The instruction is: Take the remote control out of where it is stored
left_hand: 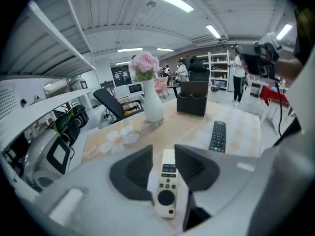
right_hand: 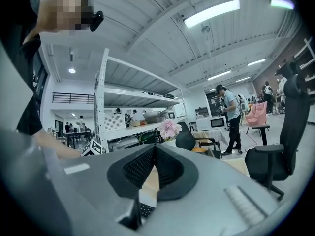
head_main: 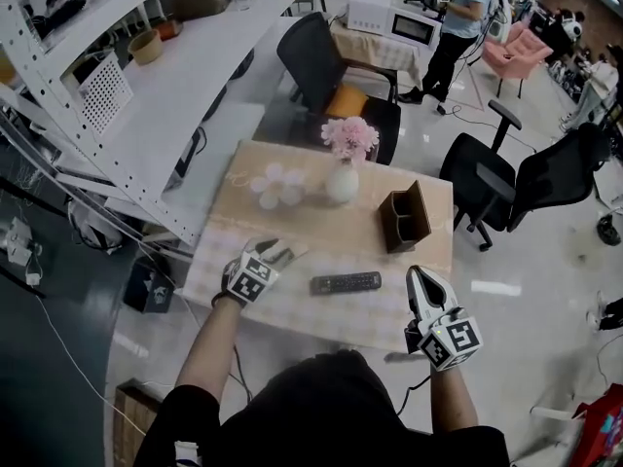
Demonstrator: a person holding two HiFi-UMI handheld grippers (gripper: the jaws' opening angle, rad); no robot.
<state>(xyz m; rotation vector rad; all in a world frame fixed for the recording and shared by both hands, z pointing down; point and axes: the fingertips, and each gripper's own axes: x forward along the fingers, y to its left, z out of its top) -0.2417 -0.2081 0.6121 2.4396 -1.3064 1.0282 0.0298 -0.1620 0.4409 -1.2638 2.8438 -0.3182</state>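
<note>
A white remote control (left_hand: 167,181) lies lengthwise between the two dark pads of my left gripper (left_hand: 164,150), which press on its sides. In the head view that gripper (head_main: 275,252) is low over the table's near left part. A black remote control (head_main: 346,282) (left_hand: 218,135) lies flat on the table between my two grippers. The brown storage holder (head_main: 405,217) (left_hand: 193,97) stands at the table's right. My right gripper (head_main: 421,276) (right_hand: 155,147) hovers near the table's front right corner with its tips together and nothing between them.
A white vase with pink flowers (head_main: 342,181) stands at the back middle of the beige table (head_main: 321,232), beside a white flower shape (head_main: 275,185). White shelving (head_main: 146,115) runs along the left. Black office chairs (head_main: 331,66) (head_main: 487,178) stand behind and to the right.
</note>
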